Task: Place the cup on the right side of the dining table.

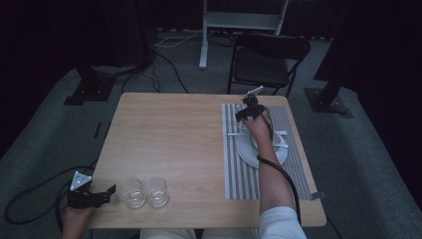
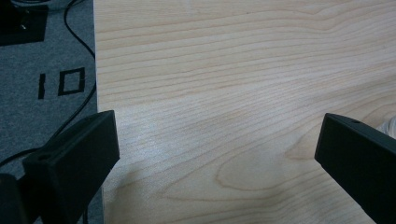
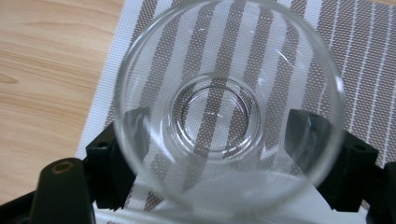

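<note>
Table [image 1: 174,144], wooden, one; far edge toward a folding chair [image 1: 266,62]. Left gripper [image 1: 102,196], one, at the near left corner, partly off the left edge; its hand is cut off by the bottom of the high view; jaws stand wide apart in the left gripper view with bare wood between them, gripping nothing. Glasses on the wood, two: first glass [image 1: 132,191] just beside the left gripper's jaw tips, contact not discernible; second glass [image 1: 157,191] just beside the first; both clear, upright, near the near edge. Placemat [image 1: 239,174], striped grey and white, one, along the right side of the table, its near right corner carrying a small tag too small to make out. Plate [image 1: 246,152], white, one, on the placemat, largely hidden by the right forearm; cutlery on and beside it is partly covered and cannot be counted. Right gripper [image 1: 246,115], one, over the far part of the placemat, just beyond the plate. Held glass [image 3: 229,107], clear, one, making three glasses in all; seen down its mouth in the right gripper view, jaws closed against its two sides, stripes showing through its base; whether it rests on the placemat cannot be told.
</note>
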A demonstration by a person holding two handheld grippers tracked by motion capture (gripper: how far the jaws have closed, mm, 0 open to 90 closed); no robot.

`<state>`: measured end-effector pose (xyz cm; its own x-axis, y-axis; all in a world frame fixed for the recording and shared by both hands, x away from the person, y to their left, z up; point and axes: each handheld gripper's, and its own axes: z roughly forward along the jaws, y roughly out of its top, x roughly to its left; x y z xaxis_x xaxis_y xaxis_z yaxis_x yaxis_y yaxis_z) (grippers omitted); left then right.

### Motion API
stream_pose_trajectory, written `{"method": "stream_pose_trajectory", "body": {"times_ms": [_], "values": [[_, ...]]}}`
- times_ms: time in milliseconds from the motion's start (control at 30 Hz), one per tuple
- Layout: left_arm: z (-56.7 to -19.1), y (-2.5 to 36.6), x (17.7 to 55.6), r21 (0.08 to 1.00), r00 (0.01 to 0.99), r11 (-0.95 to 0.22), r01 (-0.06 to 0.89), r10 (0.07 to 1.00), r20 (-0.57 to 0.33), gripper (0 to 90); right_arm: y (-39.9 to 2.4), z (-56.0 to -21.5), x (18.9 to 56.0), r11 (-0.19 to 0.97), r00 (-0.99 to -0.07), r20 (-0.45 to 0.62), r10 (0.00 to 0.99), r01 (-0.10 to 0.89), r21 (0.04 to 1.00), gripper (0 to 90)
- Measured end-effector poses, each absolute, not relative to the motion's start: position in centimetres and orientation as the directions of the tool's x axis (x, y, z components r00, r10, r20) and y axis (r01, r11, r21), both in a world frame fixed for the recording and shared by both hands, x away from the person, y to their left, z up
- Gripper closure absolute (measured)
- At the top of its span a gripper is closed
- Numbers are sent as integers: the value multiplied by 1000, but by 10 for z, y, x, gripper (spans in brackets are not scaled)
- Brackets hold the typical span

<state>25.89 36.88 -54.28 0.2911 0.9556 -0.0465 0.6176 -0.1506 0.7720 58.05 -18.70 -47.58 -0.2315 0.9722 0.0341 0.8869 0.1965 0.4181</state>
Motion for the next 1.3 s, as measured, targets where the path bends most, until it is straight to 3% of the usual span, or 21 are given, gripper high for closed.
{"method": "stream_pose_trajectory", "body": {"times_ms": [700, 1300], "values": [[-543, 367, 259, 766, 288, -161, 623, 957, -33, 2, -198, -462, 524, 137, -242, 112, 964, 809, 571, 203], [-543, 366, 260, 761, 292, -168, 626, 956, -29, 2, -190, -455, 464, 187, -363, 122, 924, 706, 683, 202]]}}
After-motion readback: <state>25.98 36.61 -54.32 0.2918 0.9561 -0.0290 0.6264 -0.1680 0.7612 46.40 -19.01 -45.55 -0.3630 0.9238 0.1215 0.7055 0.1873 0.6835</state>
